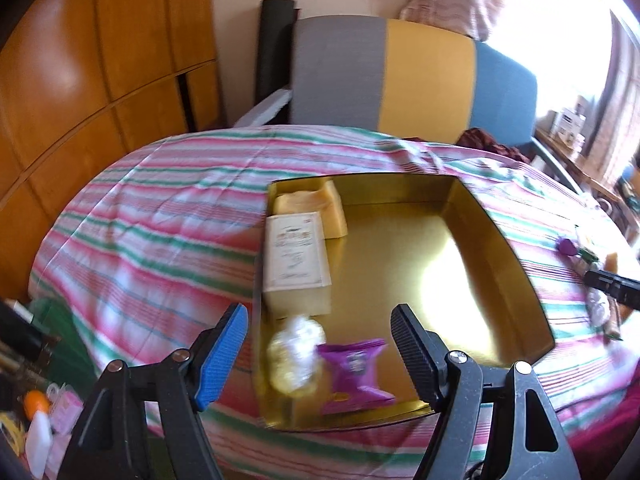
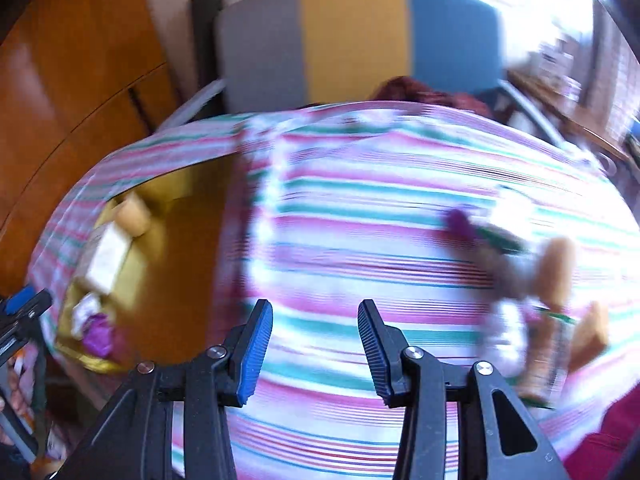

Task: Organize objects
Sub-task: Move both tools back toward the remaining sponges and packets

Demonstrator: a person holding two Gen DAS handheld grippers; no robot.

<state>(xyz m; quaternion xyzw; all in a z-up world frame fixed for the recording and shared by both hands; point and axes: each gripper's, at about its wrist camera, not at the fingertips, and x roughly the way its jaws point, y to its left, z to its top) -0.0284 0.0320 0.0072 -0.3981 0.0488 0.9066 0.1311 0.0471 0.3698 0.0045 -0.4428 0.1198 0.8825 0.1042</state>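
Our left tongs [image 1: 320, 356] stood open and empty above the near end of the golden box [image 1: 460, 200], which lay on the striped bed cover [image 1: 152, 220]. Just in front of them, inside the box, lay a purple snack packet [image 1: 354, 376] and beside it a clear-wrapped sweet [image 1: 294, 354]; further ahead we saw a cream carton [image 1: 296, 256] and a yellow block [image 1: 320, 204] against the left wall. Our right tongs [image 2: 316, 344] were also empty, with the jaws parted only a little, over bare cover; the box was away to their left, and the loose things [image 2: 532, 264] not yet packed lay ahead to their right, too blurred to name. We judged that the main risk was in the next pick: with such a narrow gap the jaws could push a small packet across the soft cover instead of closing around it. A hurried drop could also miss the box, because its glossy walls stood low.
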